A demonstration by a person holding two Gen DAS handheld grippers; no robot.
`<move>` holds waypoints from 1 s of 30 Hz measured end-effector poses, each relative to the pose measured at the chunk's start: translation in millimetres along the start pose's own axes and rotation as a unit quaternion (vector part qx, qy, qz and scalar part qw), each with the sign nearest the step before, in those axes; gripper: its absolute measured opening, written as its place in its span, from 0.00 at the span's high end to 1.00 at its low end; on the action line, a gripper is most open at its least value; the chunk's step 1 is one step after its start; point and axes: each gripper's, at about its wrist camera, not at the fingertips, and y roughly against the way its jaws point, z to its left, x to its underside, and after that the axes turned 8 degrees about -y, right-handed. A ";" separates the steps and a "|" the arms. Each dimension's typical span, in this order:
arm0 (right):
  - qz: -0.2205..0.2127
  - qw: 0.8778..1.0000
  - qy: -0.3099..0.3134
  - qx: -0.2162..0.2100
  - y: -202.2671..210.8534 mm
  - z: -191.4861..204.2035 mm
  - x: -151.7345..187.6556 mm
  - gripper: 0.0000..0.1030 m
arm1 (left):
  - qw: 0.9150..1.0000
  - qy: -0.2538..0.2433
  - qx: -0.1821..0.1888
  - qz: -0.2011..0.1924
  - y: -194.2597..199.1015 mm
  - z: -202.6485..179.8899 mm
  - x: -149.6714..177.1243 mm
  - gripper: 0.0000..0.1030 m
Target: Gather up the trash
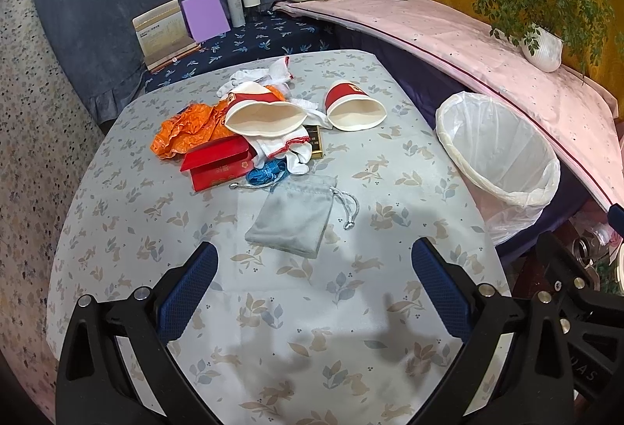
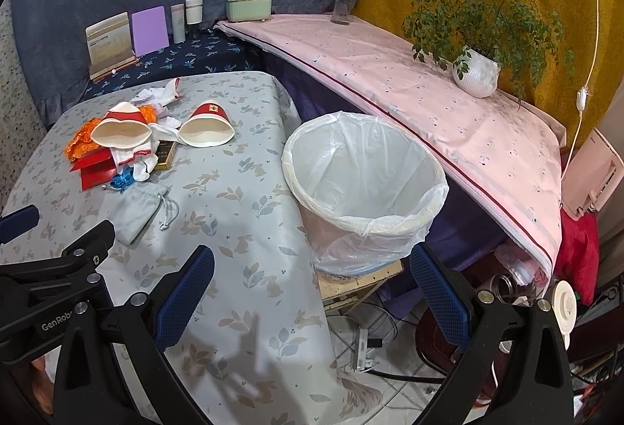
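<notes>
Left gripper (image 1: pixel 314 282) spread wide, empty, above the rabbit-print surface (image 1: pixel 273 308). Right gripper (image 2: pixel 312 286) likewise wide, empty, at the surface edge. Trash heap upper centre of left view: two tipped paper cups (image 1: pixel 265 112) (image 1: pixel 355 107), orange wrapper (image 1: pixel 183 130), red box (image 1: pixel 218 163), grey drawstring pouch (image 1: pixel 294 216) nearest. Lined bin (image 2: pixel 364 173) centre of right view, beside the surface.

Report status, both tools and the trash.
Left tool open, empty. Right tool open, empty. Cups, wrappers piled on table; bin empty beside it. Pouch nearest, nothing blocking.
</notes>
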 end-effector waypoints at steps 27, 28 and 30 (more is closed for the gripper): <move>-0.023 1.000 -0.009 0.006 5.2 -2.3 -4.8 0.07 | 1.000 0.004 -0.002 -0.011 -1.4 4.4 -0.5 0.08; -0.023 1.000 -0.010 0.005 5.0 -2.2 -5.4 0.07 | 1.000 0.005 0.001 -0.011 -2.2 5.6 -0.3 0.07; -0.021 1.000 -0.011 0.006 3.6 -1.7 -6.3 0.07 | 1.000 0.009 0.012 -0.008 -5.0 10.3 1.1 0.07</move>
